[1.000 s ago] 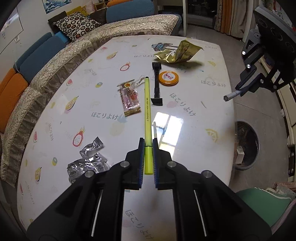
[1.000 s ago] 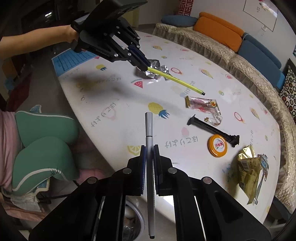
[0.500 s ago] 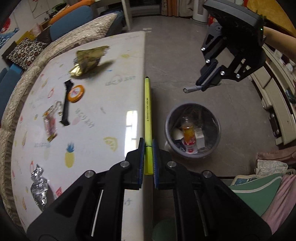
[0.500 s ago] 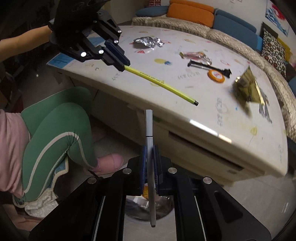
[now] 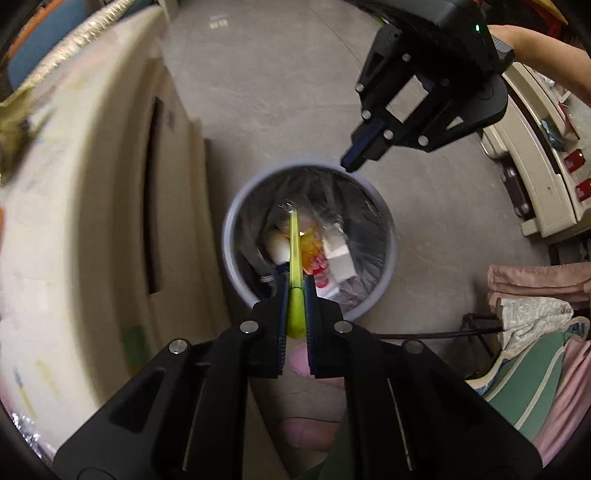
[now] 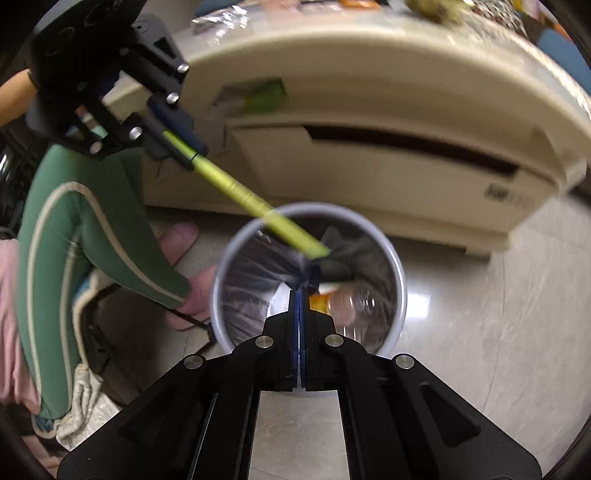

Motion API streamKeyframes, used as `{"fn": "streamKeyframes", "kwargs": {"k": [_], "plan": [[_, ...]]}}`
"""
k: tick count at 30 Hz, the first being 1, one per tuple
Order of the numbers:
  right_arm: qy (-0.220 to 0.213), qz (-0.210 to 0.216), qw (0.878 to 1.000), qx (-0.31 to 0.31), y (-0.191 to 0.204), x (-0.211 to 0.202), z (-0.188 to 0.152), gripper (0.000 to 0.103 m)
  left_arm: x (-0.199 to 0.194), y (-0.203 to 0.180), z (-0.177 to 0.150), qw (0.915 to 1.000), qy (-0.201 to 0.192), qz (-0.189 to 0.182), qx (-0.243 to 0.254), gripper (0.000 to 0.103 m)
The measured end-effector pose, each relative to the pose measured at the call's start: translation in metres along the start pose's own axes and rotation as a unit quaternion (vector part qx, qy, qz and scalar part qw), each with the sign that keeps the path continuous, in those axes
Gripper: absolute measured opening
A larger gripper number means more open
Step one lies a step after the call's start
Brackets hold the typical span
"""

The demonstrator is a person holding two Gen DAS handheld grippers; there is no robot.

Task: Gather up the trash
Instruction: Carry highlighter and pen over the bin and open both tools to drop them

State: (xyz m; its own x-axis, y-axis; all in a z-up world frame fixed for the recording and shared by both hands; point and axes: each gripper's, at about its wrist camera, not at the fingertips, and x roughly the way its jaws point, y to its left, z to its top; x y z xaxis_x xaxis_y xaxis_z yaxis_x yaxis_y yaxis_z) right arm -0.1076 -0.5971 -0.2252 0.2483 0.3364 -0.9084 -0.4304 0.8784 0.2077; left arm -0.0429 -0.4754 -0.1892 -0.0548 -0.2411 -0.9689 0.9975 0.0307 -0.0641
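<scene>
Disposal is the step I am working through now: both of my grippers are hanging over the waste bin (image 5: 310, 240), which is sitting on the floor just beside the cream table (image 5: 85, 221).

My left gripper (image 5: 296, 295) is clamping the yellow pen (image 5: 295, 254) by its thicker lime-green end, jaws narrow around the barrel, and the shaft is pointing steeply down into the bin's mouth. From the right wrist view the pen is crossing the grey rim with its dark tip inside the opening.

My right gripper (image 6: 300, 306) has just been closing; its blue pads are now meeting flat with nothing between them, so I am judging that its load has already gone in, though I cannot pick it out among the rubbish.

Next, I am thinking, the left jaws need to part so the pen slides in tip first; it is already lined up over the opening, so little aiming is left.

As for materials, the bin is a round grey plastic tub lined with a thin, crinkled, glossy bag, holding a white carton, something orange and clear film. The pen is slim, hard and smooth. Crumpled silver foil (image 6: 218, 14) is lying on the tabletop, waiting.
</scene>
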Motion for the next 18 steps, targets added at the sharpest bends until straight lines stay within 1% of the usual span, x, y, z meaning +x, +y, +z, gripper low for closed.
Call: {"fn": "streamKeyframes", "kwargs": {"k": [1,2,5,8,11,12,13,14,15,18], "plan": [[-0.001,0.002,1.000,0.005,-0.002,0.002,-0.003,0.001,0.010,-0.001,0.003,0.9999,0.010,0.003,0.008,0.007],[-0.001,0.002,1.000,0.008,-0.005,0.005,-0.005,0.001,0.019,-0.002,0.004,0.9997,0.020,-0.003,0.013,0.007],[-0.002,0.004,1.000,0.018,-0.013,0.007,-0.009,0.001,0.040,-0.005,0.007,0.9984,0.047,-0.003,0.031,0.007],[-0.001,0.004,1.000,0.026,-0.018,0.012,-0.012,0.001,0.057,-0.003,0.010,0.9976,0.060,-0.005,0.034,0.008],[-0.001,0.005,0.999,0.031,-0.021,0.016,-0.017,0.001,0.067,-0.004,0.013,0.9976,0.061,-0.013,0.028,0.009],[-0.001,0.004,0.999,0.034,-0.022,0.017,-0.018,0.001,0.069,-0.003,0.012,0.9976,0.061,-0.020,0.025,0.013],[-0.002,0.006,0.999,0.037,-0.023,0.018,-0.019,0.001,0.070,-0.003,0.013,0.9977,0.060,-0.019,0.024,0.016],[-0.001,0.007,0.999,0.039,-0.023,0.018,-0.020,0.001,0.071,-0.004,0.014,0.9979,0.058,-0.016,0.025,0.023],[0.001,0.007,0.999,0.040,-0.023,0.019,-0.021,0.001,0.070,-0.004,0.014,0.9980,0.055,-0.016,0.027,0.026],[0.007,0.006,0.999,0.039,-0.024,0.019,-0.021,0.002,0.057,0.002,0.017,0.9989,0.038,-0.024,0.012,0.026]]}}
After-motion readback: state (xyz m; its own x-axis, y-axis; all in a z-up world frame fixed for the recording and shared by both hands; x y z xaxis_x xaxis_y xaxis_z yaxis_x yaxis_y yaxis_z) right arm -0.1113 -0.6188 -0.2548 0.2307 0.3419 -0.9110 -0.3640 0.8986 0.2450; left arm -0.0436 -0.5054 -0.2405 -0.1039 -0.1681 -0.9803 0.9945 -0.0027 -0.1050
